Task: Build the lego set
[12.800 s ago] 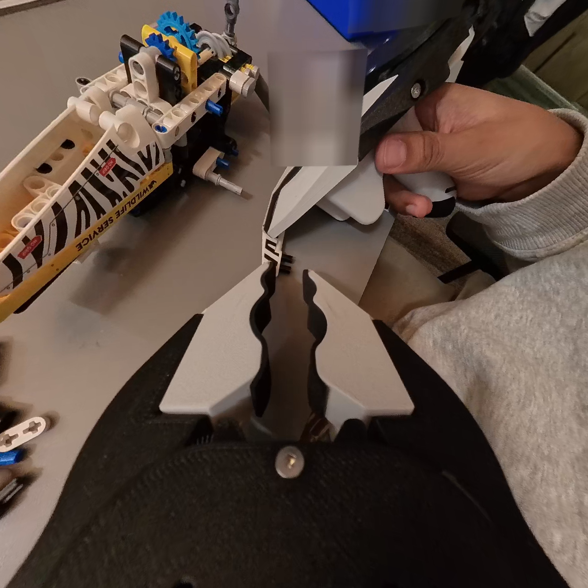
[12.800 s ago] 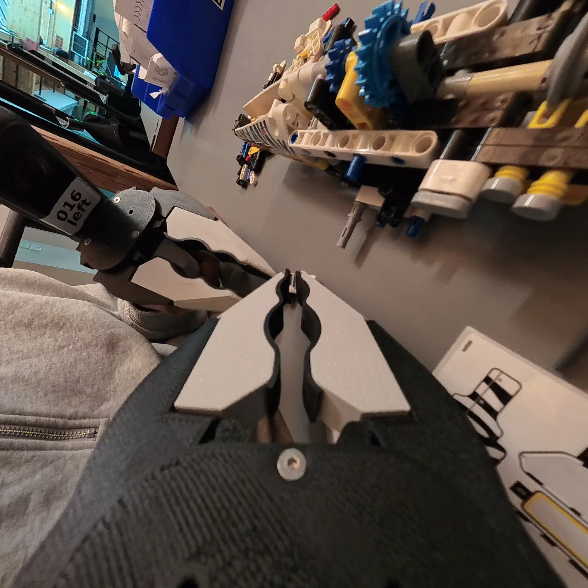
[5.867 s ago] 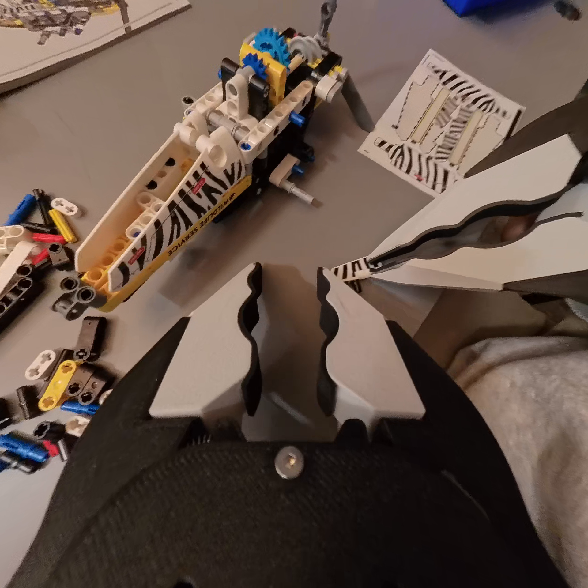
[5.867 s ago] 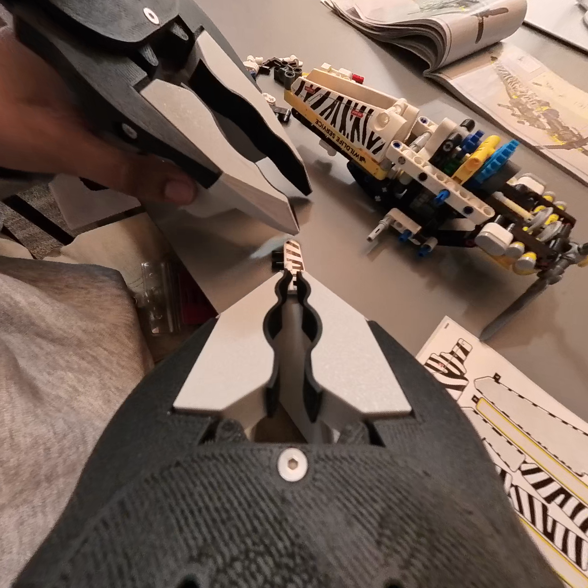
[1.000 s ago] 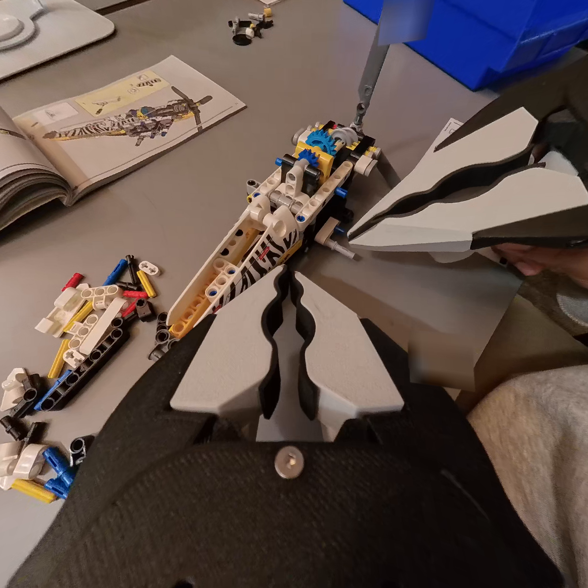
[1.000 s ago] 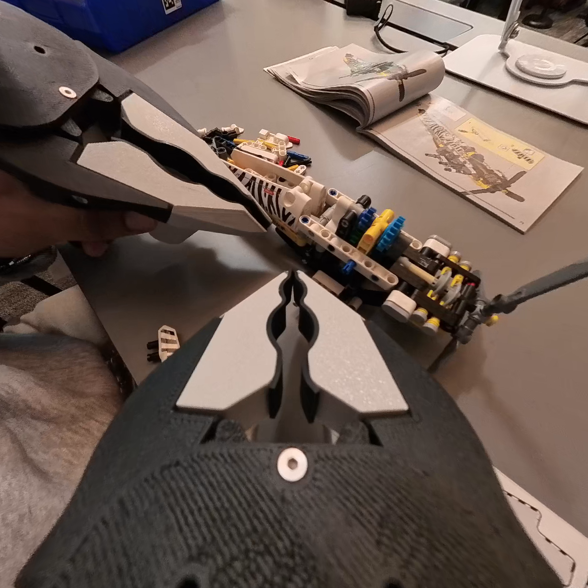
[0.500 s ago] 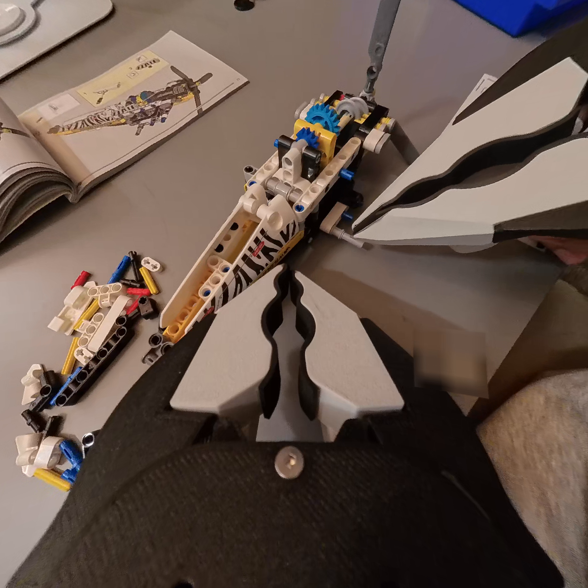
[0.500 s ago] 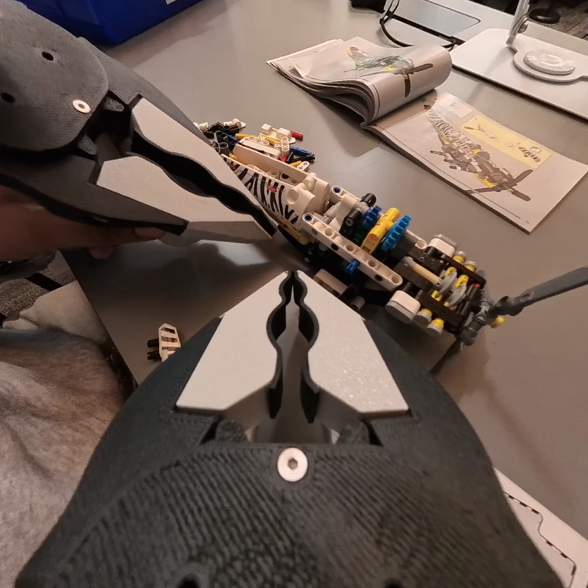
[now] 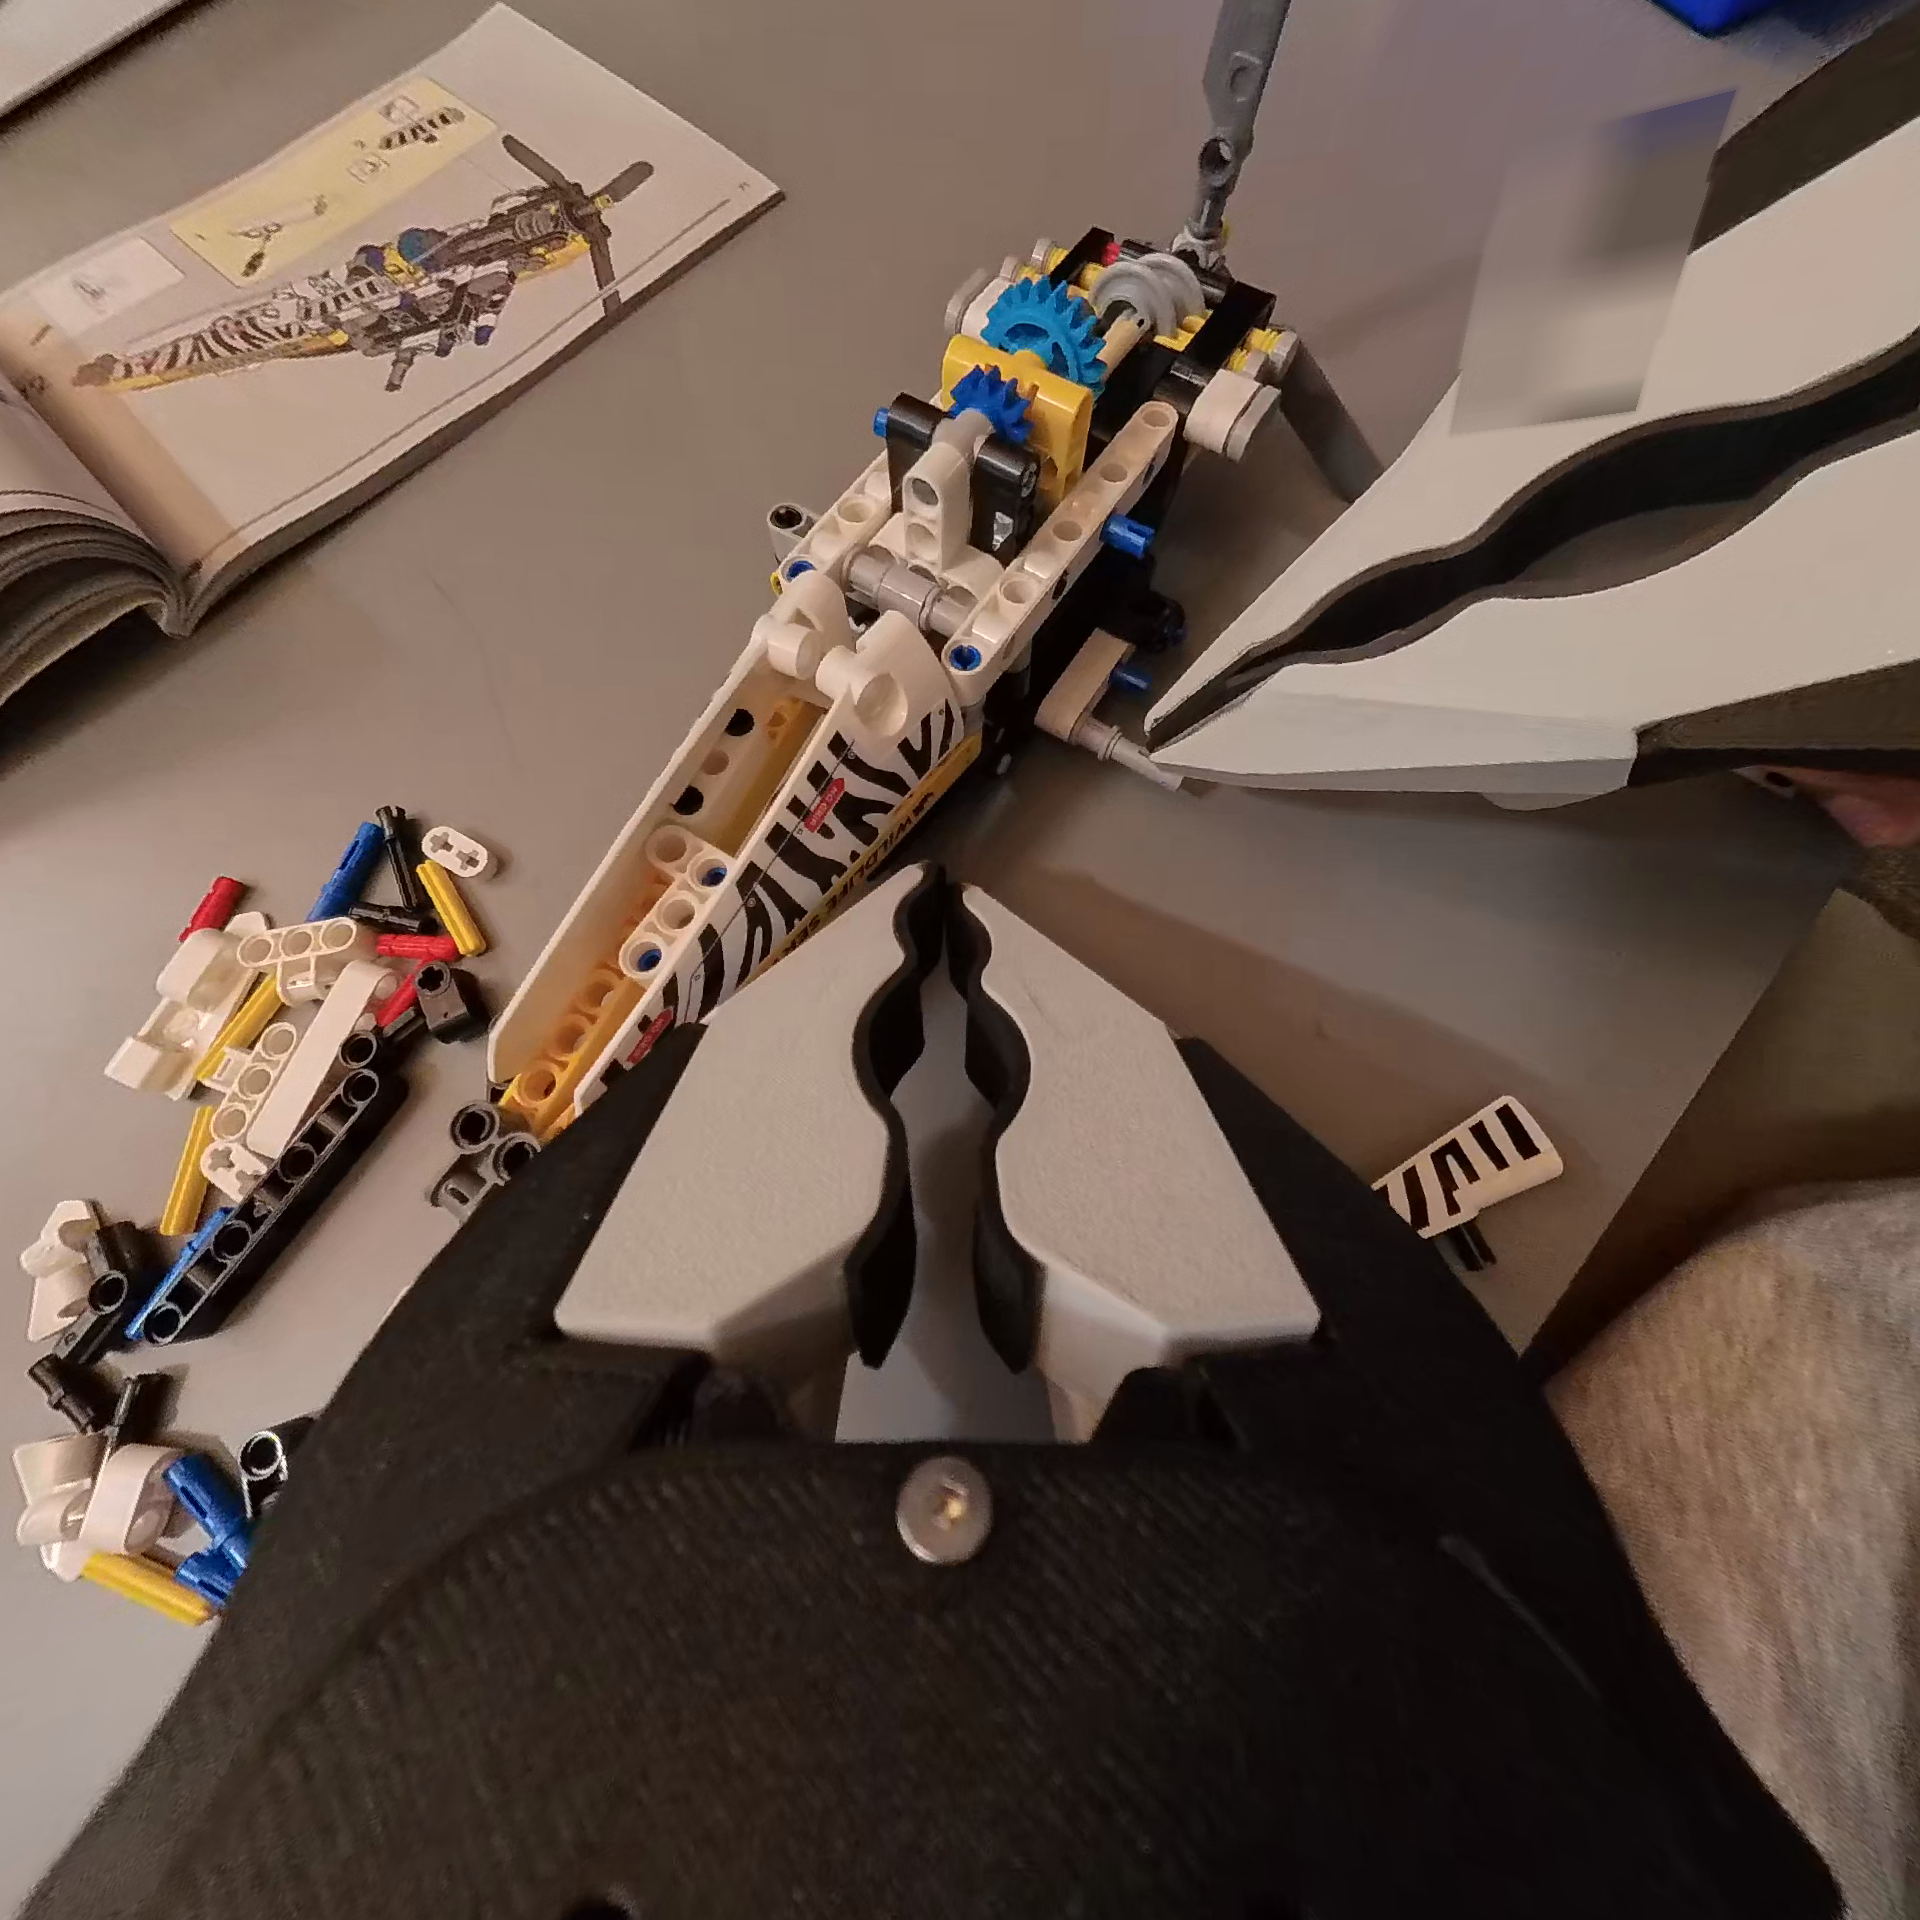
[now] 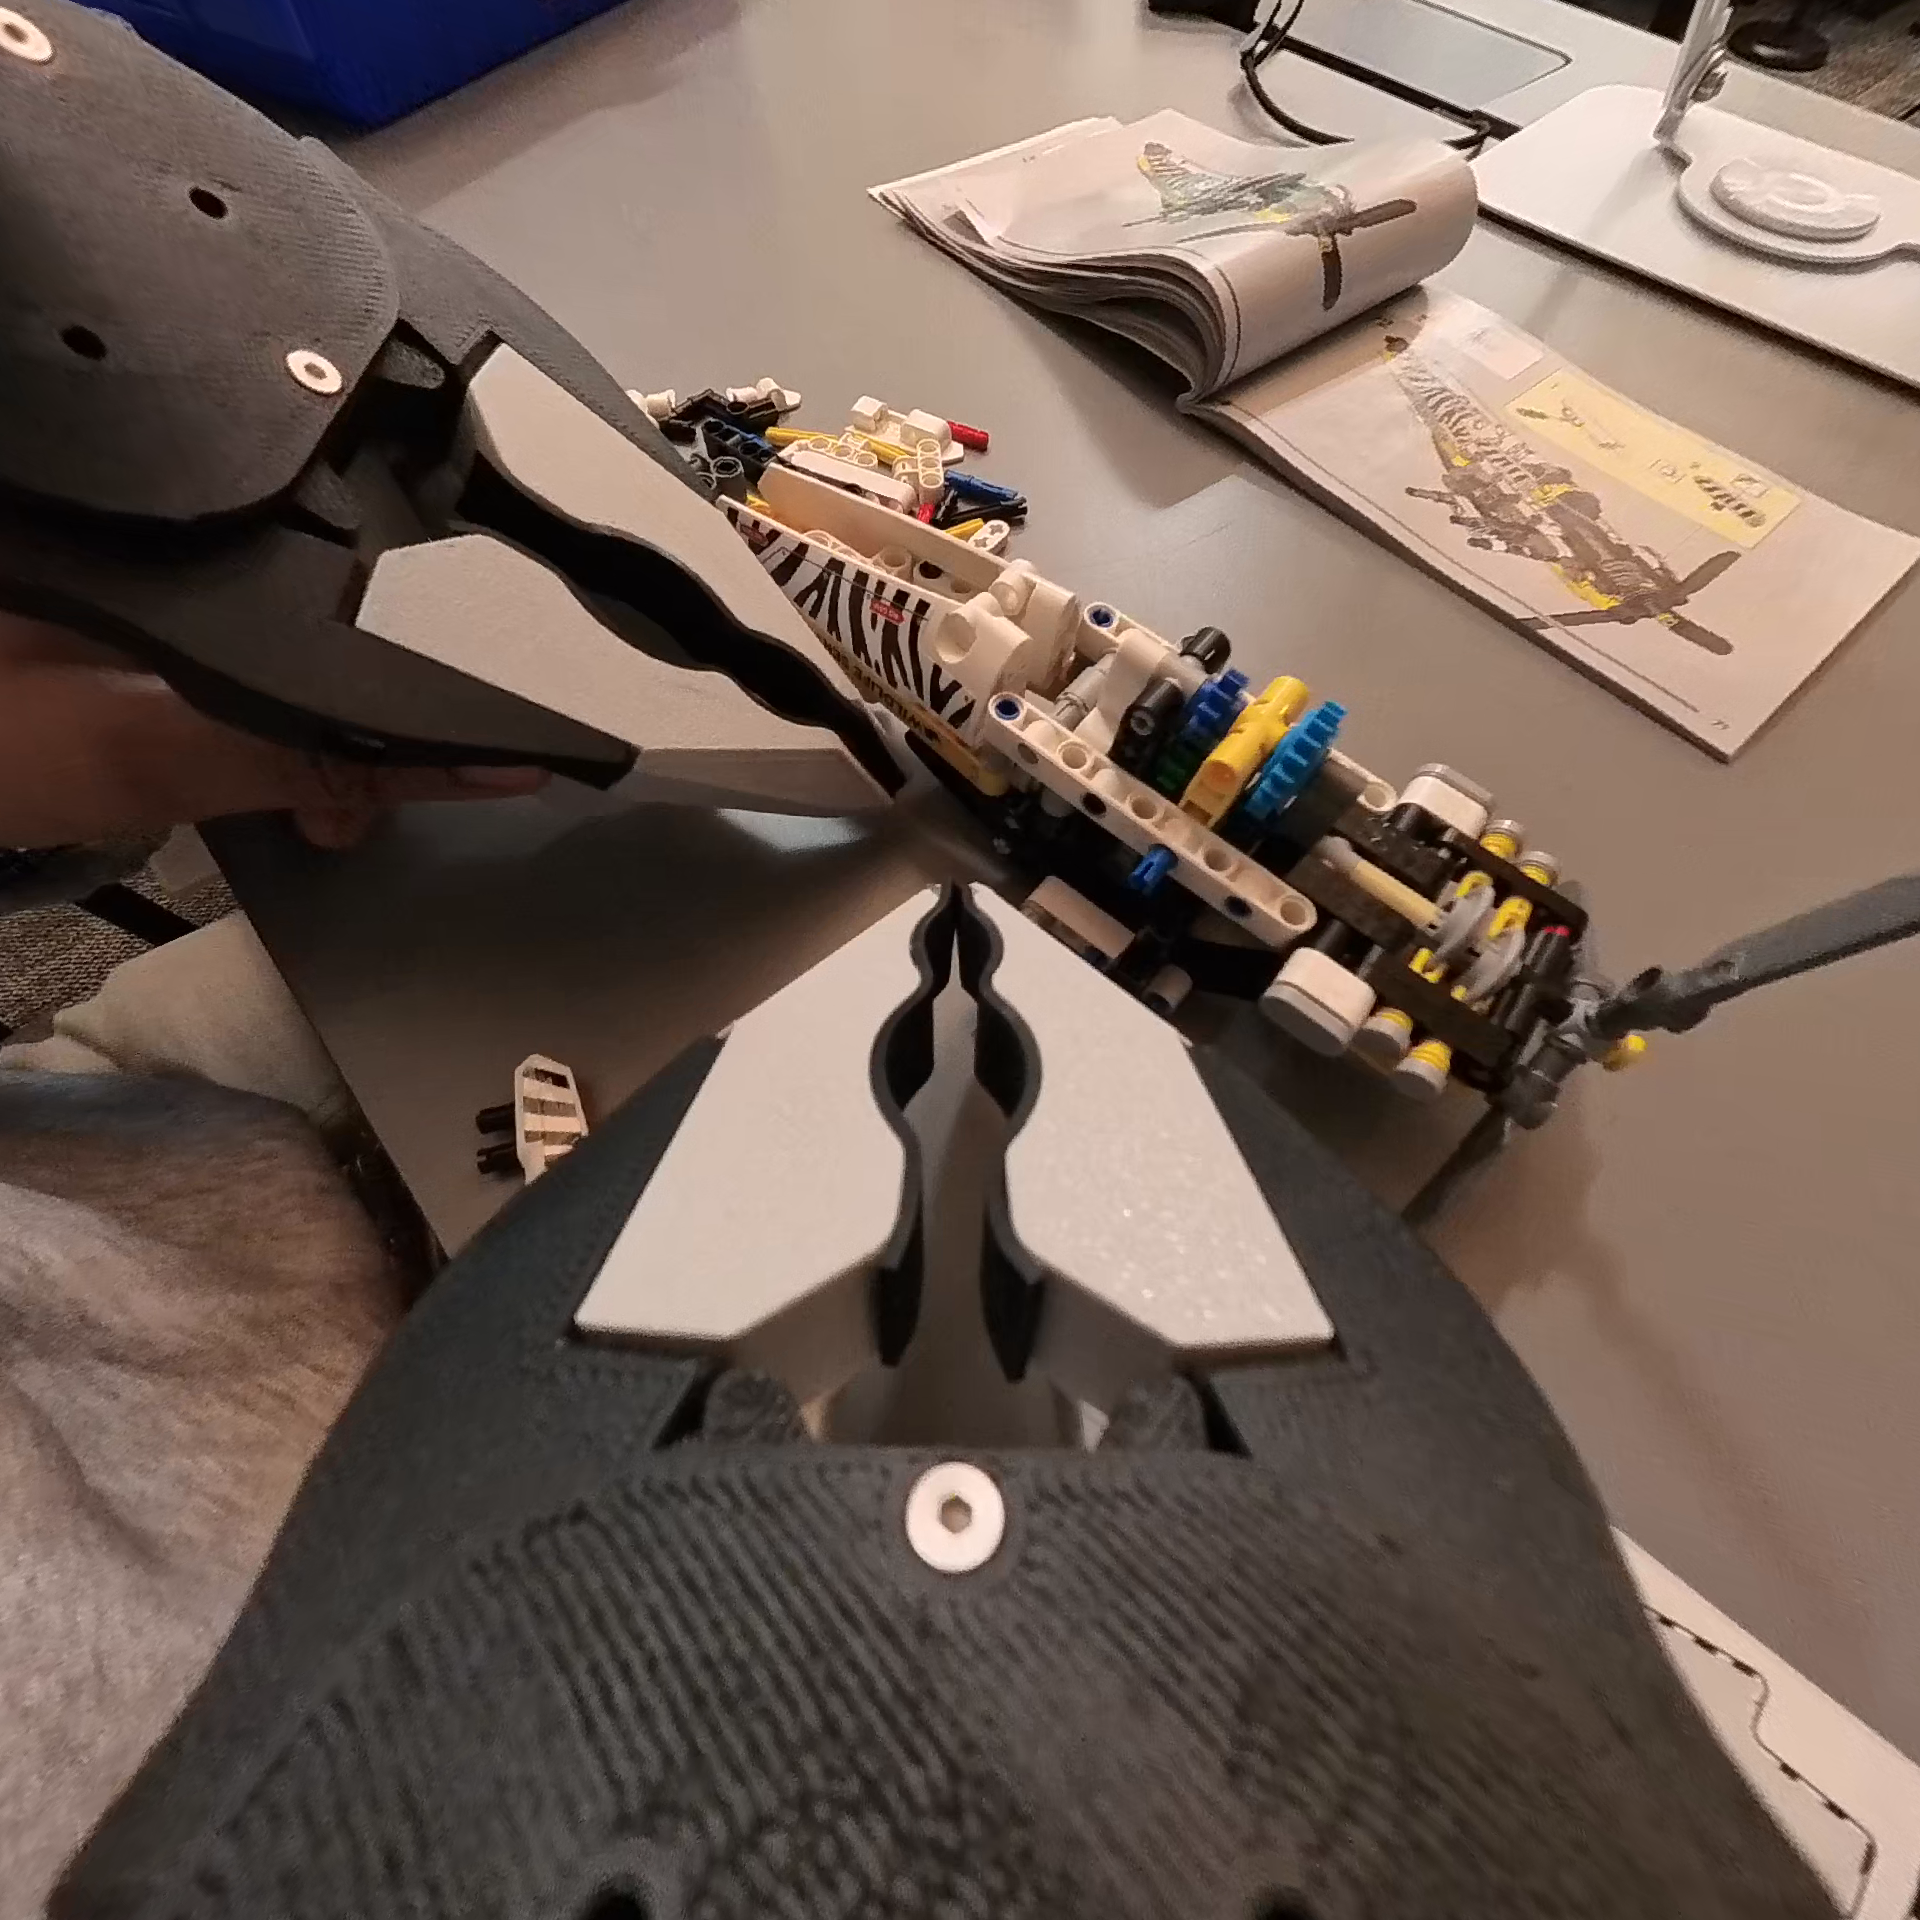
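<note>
The half-built plane model (image 9: 904, 644), white with zebra stripes, yellow trim and blue gears, lies diagonally on the grey table; it also shows in the right wrist view (image 10: 1143, 769). My left gripper (image 9: 945, 885) is shut and empty, its tips just over the striped side panel near the tail. My right gripper (image 10: 956, 899) is shut and empty, its tips close to the model's side, next to a small grey axle (image 9: 1117, 743) that sticks out. A small zebra-striped piece (image 9: 1465, 1164) lies loose by the table's front edge; it also shows in the right wrist view (image 10: 545, 1117).
A pile of loose pieces (image 9: 291, 1039) lies left of the model. An open instruction booklet (image 9: 364, 291) lies at the back. A grey propeller blade (image 10: 1766, 956) sticks out from the model's nose. A sticker sheet (image 10: 1766, 1714) lies near right. The person's grey sleeve is at the table edge. The gap from one gripper's tips to the other's is roughly 4 cm. The small zebra-striped piece (image 9: 1465, 1164) is about equally far from each gripper, around 9 cm.
The striped piece, held in my right gripper 5.9 s ago, now lies on the table. Over the last second both shut grippers have moved in closer to the model.
</note>
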Motion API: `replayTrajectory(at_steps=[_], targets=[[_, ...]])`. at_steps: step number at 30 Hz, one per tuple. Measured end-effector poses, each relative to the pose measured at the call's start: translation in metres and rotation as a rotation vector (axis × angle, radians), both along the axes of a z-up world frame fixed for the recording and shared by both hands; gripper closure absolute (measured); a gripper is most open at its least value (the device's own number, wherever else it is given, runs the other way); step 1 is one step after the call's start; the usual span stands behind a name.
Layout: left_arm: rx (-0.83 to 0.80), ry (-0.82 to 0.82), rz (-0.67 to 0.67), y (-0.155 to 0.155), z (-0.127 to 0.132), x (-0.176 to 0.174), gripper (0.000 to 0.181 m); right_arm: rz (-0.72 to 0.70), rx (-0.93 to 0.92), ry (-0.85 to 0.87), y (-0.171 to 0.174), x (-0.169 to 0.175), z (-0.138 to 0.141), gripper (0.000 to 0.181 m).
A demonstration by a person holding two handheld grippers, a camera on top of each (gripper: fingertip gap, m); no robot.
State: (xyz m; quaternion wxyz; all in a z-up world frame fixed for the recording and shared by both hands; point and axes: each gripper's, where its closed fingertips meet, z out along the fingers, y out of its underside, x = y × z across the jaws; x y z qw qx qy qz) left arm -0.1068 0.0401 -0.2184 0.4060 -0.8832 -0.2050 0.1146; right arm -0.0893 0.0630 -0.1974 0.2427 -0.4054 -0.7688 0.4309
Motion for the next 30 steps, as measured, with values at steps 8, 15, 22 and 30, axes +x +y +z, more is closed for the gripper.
replayTrajectory(at_steps=[8, 15, 22, 30], targets=[[0.002, -0.006, -0.002, 0.0002, -0.0002, 0.0001, 0.181, 0.001, 0.021, -0.007, -0.0006, 0.0, -0.0028, 0.181], [0.0, -0.007, -0.003, 0.0002, -0.0005, 0.0003, 0.181, 0.003, 0.035, -0.011, -0.0012, 0.0001, -0.0044, 0.181], [-0.002, -0.005, -0.003, 0.0002, -0.0008, 0.0003, 0.181, 0.004, 0.035, -0.008, -0.0014, 0.0002, -0.0041, 0.181], [-0.003, -0.003, -0.004, 0.0002, -0.0009, 0.0005, 0.181, 0.004, 0.037, -0.008, -0.0015, 0.0002, -0.0045, 0.181]])
